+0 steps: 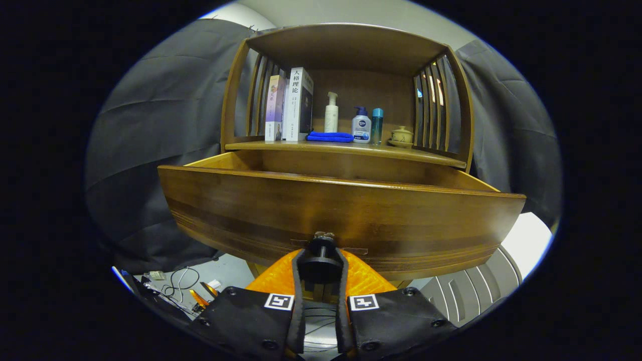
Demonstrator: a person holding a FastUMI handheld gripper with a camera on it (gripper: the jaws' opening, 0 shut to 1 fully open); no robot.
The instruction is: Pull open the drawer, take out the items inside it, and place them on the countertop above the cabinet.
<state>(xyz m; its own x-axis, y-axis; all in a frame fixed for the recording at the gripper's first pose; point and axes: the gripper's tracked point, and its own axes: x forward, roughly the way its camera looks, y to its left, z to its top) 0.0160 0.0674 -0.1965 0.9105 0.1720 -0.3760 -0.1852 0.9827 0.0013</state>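
The wooden drawer of the cabinet stands pulled out toward me, its broad front panel just ahead of the fingers. Its round dark knob sits between my two fingers, and my gripper is shut on it. The drawer's front panel hides whatever lies inside; only the bare inner back wall shows. Above the drawer runs the wooden countertop, under a canopy with slatted sides.
On the countertop stand two books, a white pump bottle, a folded blue cloth, a small pump bottle, a teal tube and a small lidded cup. Cables lie on the floor below left.
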